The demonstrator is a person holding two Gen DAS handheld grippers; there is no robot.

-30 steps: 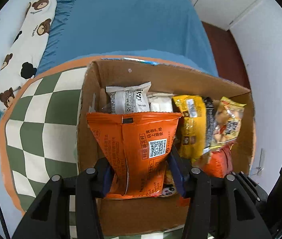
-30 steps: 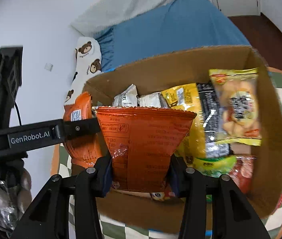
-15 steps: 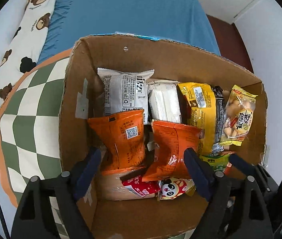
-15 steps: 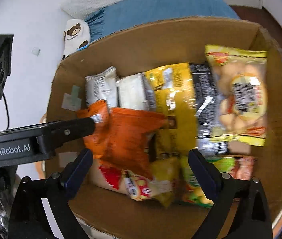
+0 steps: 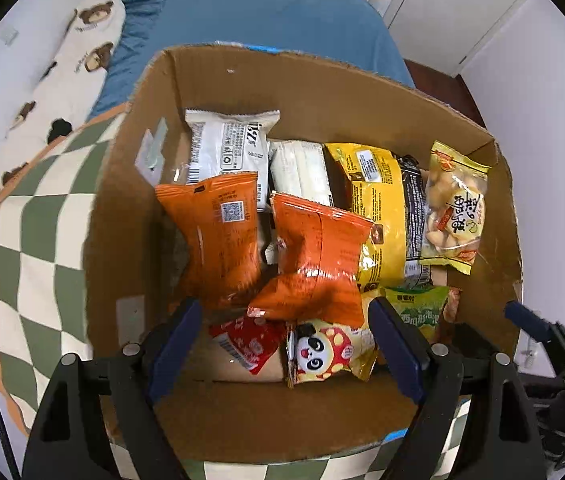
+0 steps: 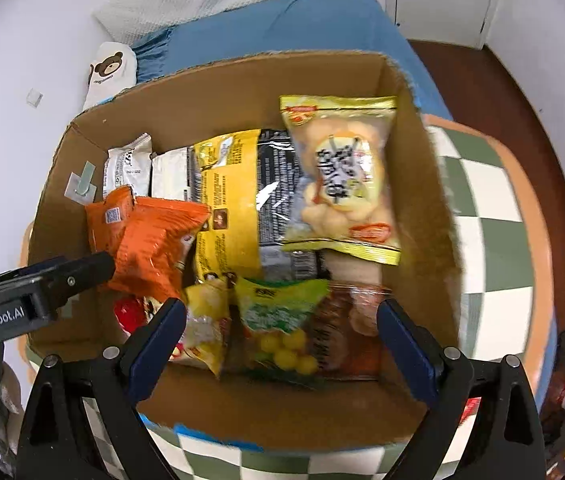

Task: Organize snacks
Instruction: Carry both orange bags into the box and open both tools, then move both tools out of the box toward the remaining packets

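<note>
Checkered cloth: one cardboard box, two orange packets, one panda packet.

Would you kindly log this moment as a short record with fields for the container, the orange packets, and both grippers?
container: cardboard box on a green-and-white checked cloth
orange packets: two, lying loose in the box, on other snacks
left gripper: fingers apart, just opened, holding nothing
right gripper: fingers apart, just opened, holding nothing

Both grippers have let go. The left gripper and right gripper now stand open and empty. Their two orange packets lie in the cardboard box, seemingly leaning together, toward nine o'clock.
</note>
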